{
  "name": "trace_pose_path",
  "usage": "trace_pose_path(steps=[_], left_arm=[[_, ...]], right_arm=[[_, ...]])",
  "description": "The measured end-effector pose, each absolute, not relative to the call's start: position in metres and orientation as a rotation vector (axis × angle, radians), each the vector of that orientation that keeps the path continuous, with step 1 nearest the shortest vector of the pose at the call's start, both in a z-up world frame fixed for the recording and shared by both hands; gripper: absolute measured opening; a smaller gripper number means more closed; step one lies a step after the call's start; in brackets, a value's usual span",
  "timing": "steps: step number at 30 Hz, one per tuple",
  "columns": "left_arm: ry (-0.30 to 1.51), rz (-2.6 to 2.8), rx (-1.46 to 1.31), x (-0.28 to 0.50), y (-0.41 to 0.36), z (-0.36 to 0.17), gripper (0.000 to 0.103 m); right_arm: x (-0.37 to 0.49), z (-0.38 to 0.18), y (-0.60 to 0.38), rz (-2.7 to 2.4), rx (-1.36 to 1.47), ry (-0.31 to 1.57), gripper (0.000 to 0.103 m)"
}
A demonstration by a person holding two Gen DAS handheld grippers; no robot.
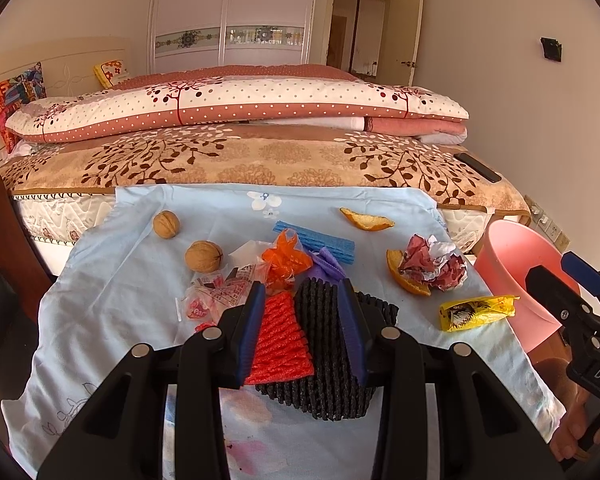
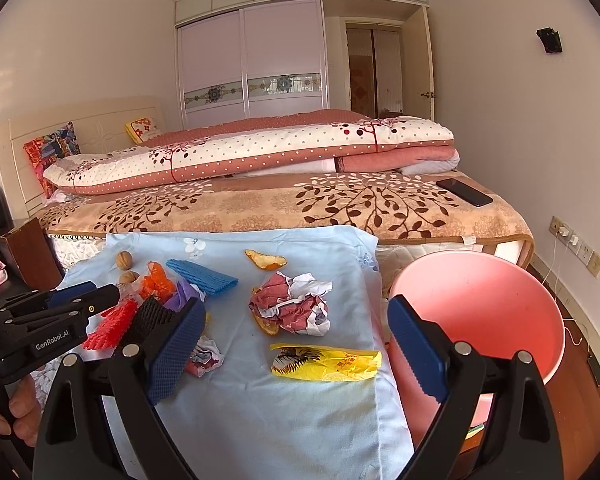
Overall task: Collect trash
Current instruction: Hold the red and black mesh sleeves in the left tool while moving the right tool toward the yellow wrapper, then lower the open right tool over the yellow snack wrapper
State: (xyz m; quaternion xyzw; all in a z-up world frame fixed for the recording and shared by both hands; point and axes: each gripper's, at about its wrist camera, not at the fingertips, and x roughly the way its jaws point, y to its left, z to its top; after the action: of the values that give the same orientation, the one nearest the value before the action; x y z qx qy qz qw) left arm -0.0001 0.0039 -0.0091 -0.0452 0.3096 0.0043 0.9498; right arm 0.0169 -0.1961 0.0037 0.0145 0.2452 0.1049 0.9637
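Note:
My left gripper [image 1: 302, 308] is shut on a red foam net [image 1: 280, 344] and a black foam net [image 1: 328, 344], both pinched between its blue pads above the blue cloth [image 1: 112, 292]. My right gripper [image 2: 296, 332] is open and empty, over the cloth's right edge, beside the pink bin [image 2: 480, 312]. A yellow wrapper [image 2: 326, 362] lies between its fingers. Crumpled paper [image 2: 290, 308], orange peels [image 2: 266, 260], a blue foam net [image 2: 204, 276], an orange bag [image 2: 158, 282] and two walnuts [image 1: 184, 240] lie on the cloth.
The bed [image 1: 260, 152] with folded quilts lies behind the cloth. A black phone [image 2: 464, 192] lies on its right corner. The pink bin also shows in the left wrist view [image 1: 516, 264]. A wall socket with cables [image 2: 572, 240] is at the right.

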Motion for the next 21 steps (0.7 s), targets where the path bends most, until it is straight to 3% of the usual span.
trace_pose_path(steps=[21], left_arm=[[0.667, -0.101, -0.158, -0.0066, 0.0070, -0.0176, 0.038]], right_arm=[[0.0158, -0.0014, -0.2009, 0.213, 0.037, 0.511, 0.091]])
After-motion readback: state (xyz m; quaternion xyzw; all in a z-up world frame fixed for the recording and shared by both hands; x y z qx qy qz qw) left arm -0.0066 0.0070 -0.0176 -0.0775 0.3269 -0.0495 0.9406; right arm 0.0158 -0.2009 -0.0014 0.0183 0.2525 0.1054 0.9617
